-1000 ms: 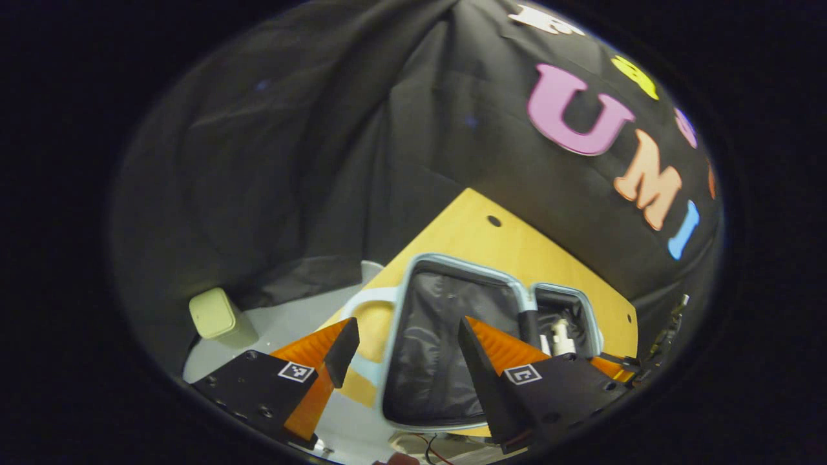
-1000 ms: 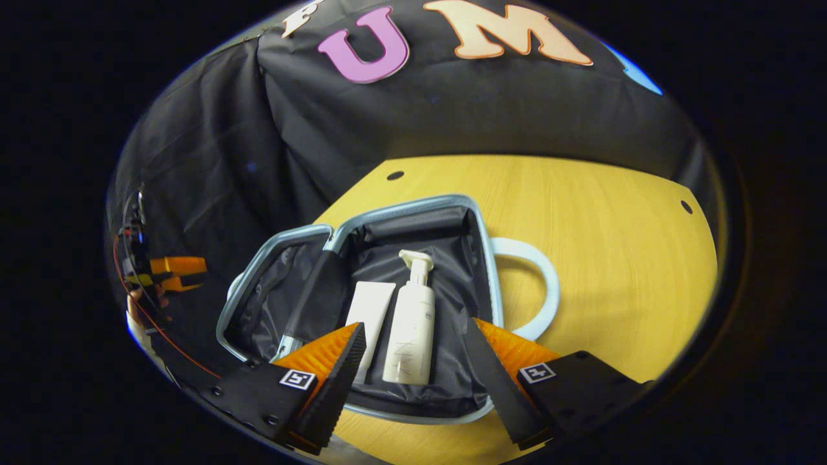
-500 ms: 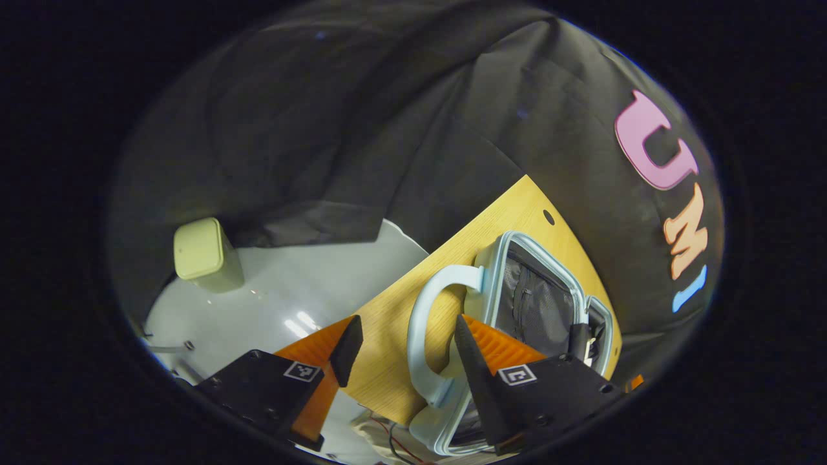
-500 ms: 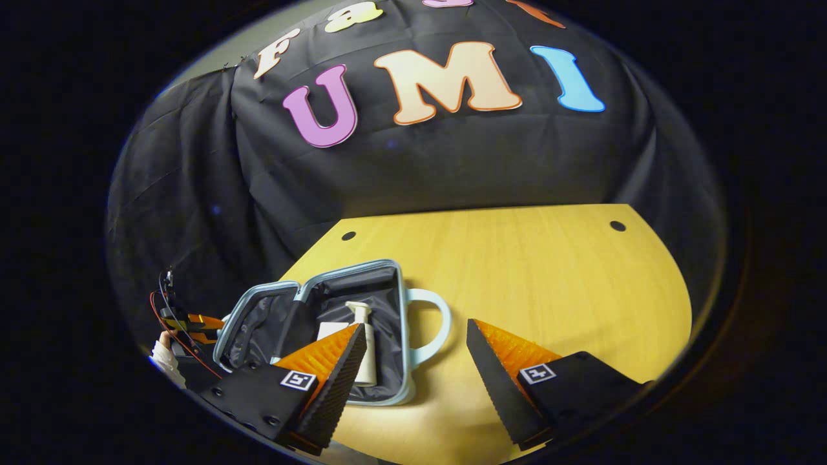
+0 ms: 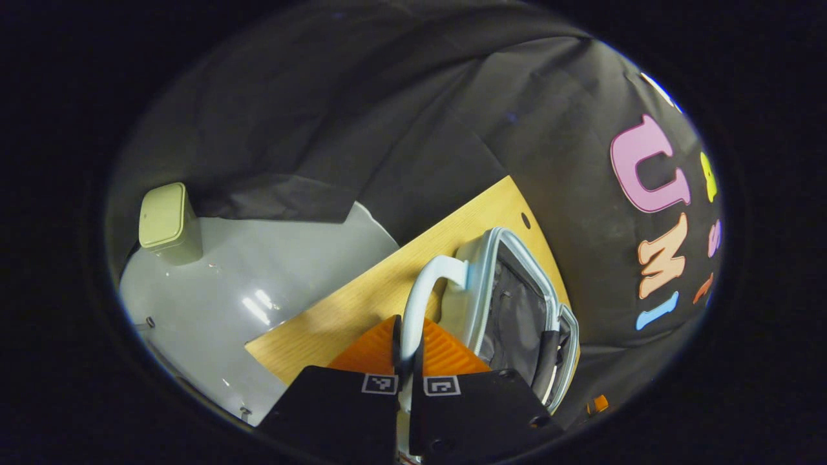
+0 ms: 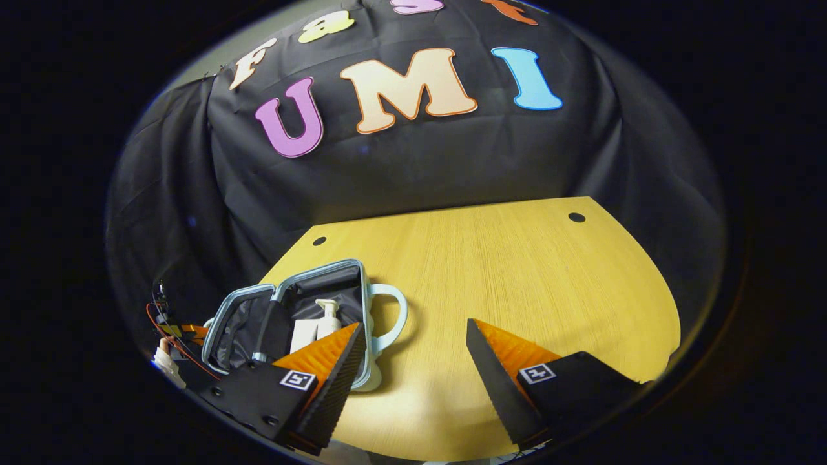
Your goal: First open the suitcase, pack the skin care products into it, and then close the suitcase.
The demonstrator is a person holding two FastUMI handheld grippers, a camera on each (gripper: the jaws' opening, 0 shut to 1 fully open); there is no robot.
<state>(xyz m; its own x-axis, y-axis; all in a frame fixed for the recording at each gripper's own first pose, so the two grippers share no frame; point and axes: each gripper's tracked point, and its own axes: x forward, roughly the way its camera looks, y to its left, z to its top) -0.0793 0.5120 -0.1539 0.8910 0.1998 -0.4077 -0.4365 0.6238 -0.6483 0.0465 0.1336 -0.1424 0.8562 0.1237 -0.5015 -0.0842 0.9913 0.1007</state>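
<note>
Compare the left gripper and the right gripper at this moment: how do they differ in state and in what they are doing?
The left gripper has its fingers closed on the suitcase handle; the right gripper has its fingers spread wide and holds nothing. The left gripper is in contact with the suitcase; the right gripper hovers above the bare wooden table, beside the suitcase. Both point toward the table.

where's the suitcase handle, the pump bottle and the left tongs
suitcase handle [image 5: 423, 297], left gripper view, on its curved bar
pump bottle [image 6: 328, 314], right gripper view, on its pump head
left tongs [image 5: 407, 342], left gripper view, between the tips
</note>
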